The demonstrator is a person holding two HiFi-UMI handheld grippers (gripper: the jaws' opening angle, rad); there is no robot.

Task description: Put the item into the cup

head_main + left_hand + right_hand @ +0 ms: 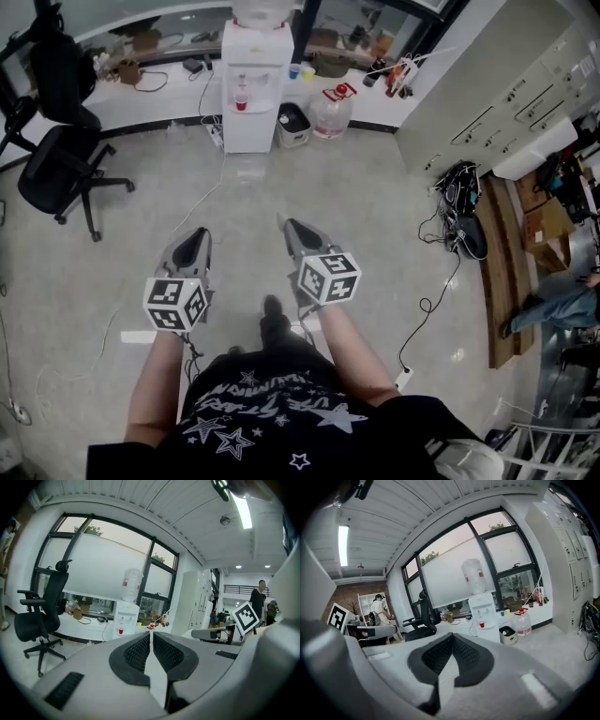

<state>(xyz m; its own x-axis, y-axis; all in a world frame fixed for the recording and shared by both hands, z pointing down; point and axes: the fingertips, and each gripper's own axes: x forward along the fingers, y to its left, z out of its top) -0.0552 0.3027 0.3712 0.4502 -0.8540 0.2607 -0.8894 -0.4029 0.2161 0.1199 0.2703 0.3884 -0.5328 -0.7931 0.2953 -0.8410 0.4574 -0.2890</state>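
Observation:
Both grippers are held out over a grey floor, pointing at the window wall. My left gripper (199,232) (151,634) is shut, its black pads pressed together with nothing between them. My right gripper (290,226) (451,635) is shut and empty too. A small red cup (241,101) (121,631) (481,625) stands in the tap recess of a white water dispenser (255,84), far ahead of both grippers. No other cup and no loose item to pick shows in any view.
A black office chair (61,169) stands at the left. Beside the dispenser are a dark bin (293,124) and a water jug (330,112). White cabinets (506,103), floor cables (441,272) and a wooden board (502,272) lie to the right, where a person (553,300) sits.

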